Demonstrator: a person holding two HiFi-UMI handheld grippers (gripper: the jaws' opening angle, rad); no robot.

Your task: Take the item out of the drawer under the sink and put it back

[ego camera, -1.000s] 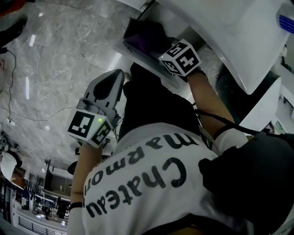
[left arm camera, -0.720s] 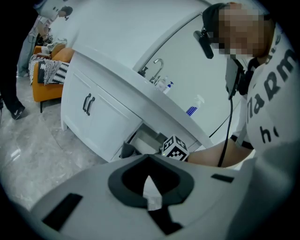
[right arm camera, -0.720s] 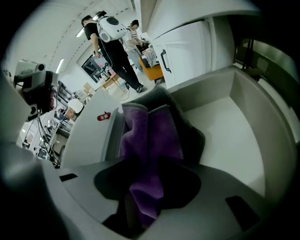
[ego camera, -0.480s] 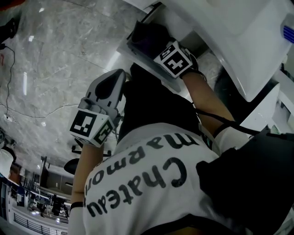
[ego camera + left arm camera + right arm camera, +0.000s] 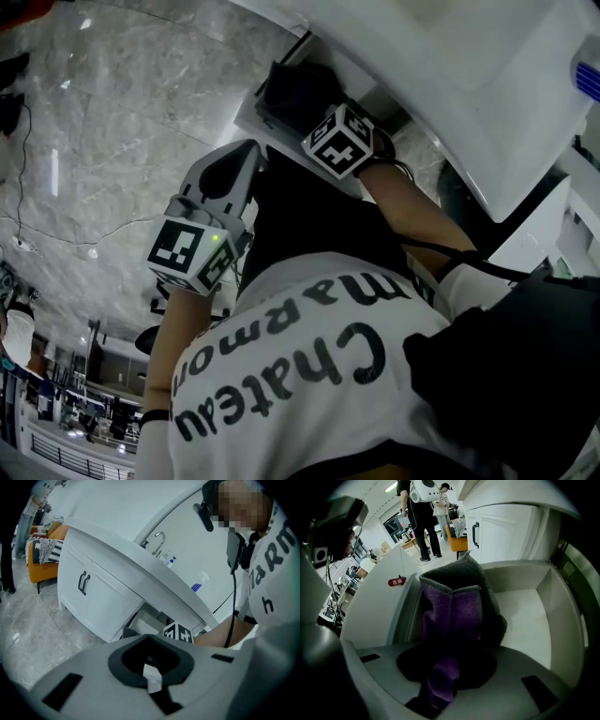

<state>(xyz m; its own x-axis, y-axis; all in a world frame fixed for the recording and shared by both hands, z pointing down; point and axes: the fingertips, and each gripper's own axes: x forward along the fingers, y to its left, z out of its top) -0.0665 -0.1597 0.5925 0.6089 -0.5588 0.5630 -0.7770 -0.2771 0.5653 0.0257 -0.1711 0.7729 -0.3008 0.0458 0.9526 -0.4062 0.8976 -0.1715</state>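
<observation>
The open white drawer (image 5: 525,620) under the sink holds a folded cloth (image 5: 452,611), purple inside and grey outside, standing against its left wall. My right gripper (image 5: 440,686) reaches into the drawer and its jaws are closing, with a purple fold of the cloth pinched between them. In the head view, the right gripper (image 5: 323,127) dips into the drawer (image 5: 251,112) over the dark cloth (image 5: 291,89). My left gripper (image 5: 246,155) hangs beside the person's body, outside the drawer, jaws together and empty. The left gripper (image 5: 151,679) faces the cabinet.
The white sink basin (image 5: 450,84) overhangs the drawer. Cabinet doors with black handles (image 5: 84,583) stand to the drawer's left, and a faucet (image 5: 159,541) rises above. A marble floor (image 5: 112,141) lies below. People (image 5: 419,513) stand farther off, near an orange seat (image 5: 40,559).
The right gripper has pushed farther left and deeper into the drawer, onto the cloth. The left gripper has barely moved.
</observation>
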